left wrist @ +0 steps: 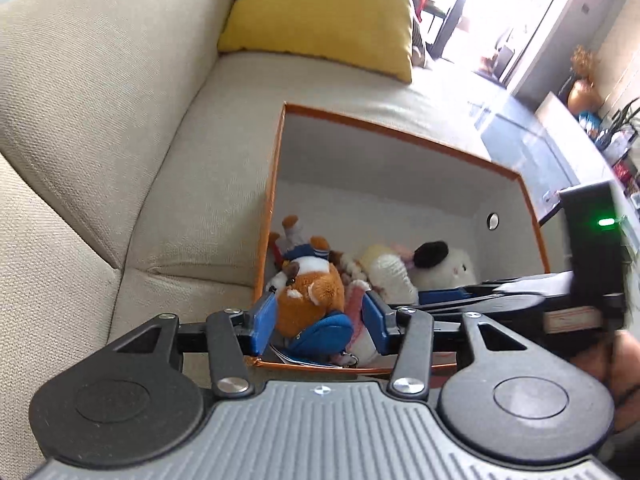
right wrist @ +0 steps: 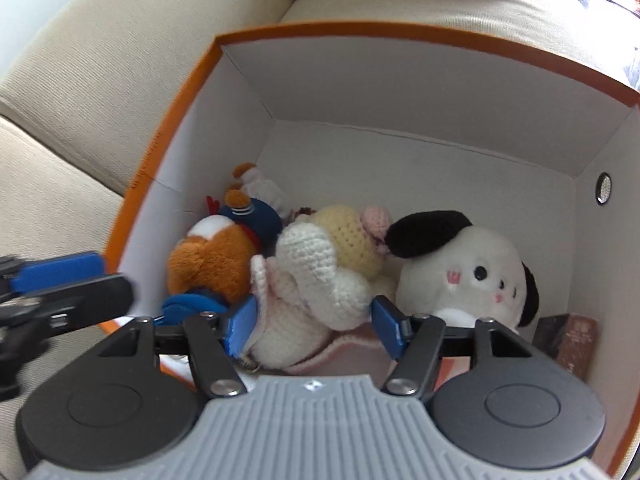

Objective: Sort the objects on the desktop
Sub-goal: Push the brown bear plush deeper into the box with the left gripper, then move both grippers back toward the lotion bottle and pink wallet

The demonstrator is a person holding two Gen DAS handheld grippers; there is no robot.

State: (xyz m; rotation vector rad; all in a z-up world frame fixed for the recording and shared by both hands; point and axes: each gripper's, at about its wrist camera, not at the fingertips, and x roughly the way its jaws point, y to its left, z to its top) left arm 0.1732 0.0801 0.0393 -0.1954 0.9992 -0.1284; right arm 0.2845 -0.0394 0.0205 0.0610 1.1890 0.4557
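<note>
In the box on the sofa, three toys lay together: hamster, crochet doll, dog. Both grippers, left and right, hung over them with fingers released, grasping nothing.

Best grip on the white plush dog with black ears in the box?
Take the white plush dog across its round body, coming straight down from above. The box wall is close on its right and the crocheted toy presses its left, so side approaches are blocked. The ears look too floppy to hold.
</note>
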